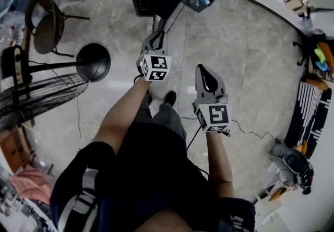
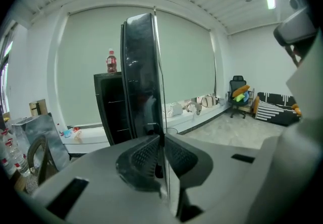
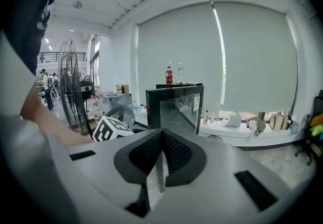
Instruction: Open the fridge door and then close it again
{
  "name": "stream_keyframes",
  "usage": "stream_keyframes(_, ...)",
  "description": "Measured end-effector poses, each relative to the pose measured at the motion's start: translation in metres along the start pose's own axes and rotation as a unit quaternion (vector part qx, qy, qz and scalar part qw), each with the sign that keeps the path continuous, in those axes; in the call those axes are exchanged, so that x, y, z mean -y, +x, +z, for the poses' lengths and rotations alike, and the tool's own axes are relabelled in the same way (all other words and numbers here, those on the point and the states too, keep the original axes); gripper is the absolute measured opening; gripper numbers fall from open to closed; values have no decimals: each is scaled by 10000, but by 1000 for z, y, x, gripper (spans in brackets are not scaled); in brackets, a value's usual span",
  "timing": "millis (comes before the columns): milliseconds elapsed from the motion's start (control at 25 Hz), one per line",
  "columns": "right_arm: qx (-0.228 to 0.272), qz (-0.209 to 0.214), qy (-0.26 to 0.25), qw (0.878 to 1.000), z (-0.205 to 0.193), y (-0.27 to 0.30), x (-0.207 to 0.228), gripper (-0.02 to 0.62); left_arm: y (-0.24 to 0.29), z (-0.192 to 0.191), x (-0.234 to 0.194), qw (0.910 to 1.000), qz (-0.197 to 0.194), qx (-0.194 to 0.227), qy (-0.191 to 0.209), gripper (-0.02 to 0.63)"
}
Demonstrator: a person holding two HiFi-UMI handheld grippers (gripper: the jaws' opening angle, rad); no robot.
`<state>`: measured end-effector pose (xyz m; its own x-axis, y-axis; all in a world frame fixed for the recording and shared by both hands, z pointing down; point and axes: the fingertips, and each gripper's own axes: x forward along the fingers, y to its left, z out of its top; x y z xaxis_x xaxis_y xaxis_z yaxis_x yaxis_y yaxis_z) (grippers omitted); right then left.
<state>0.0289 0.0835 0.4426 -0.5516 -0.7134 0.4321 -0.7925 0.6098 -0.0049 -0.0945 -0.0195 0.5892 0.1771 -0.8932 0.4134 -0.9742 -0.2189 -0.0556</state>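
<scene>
The fridge door (image 2: 141, 71) is glossy black, mirror-smooth. The floor (image 1: 245, 53) looks like polished grey stone. The left hand-held gripper (image 2: 161, 140) and right hand-held gripper (image 3: 161, 134) are matt grey plastic with ribbed pads (image 3: 176, 152).

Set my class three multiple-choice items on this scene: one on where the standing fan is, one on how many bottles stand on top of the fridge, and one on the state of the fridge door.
1. Where is the fan?
A. at the person's left
B. at the person's right
C. behind the person

2. How many bottles stand on top of the fridge?
A. none
B. two
C. five

3. How is the fridge door?
A. shut
B. swung open
C. lying on the floor

Answers:
1 A: the fan fills the left side of the head view.
2 B: the right gripper view shows one red-labelled and one clear.
3 B: in the left gripper view the door stands out edge-on from the fridge.
</scene>
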Motion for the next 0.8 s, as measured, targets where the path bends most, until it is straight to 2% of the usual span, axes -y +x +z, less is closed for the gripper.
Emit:
stream_keyframes(320,-28,213,-74,9997,-20,-29,27,17,-5,2,45,9997,243,12,16,46)
stream_keyframes(800,-46,176,-65,9998,-39,-58,57,17,-7,6,88,9994,336,-46,106,44)
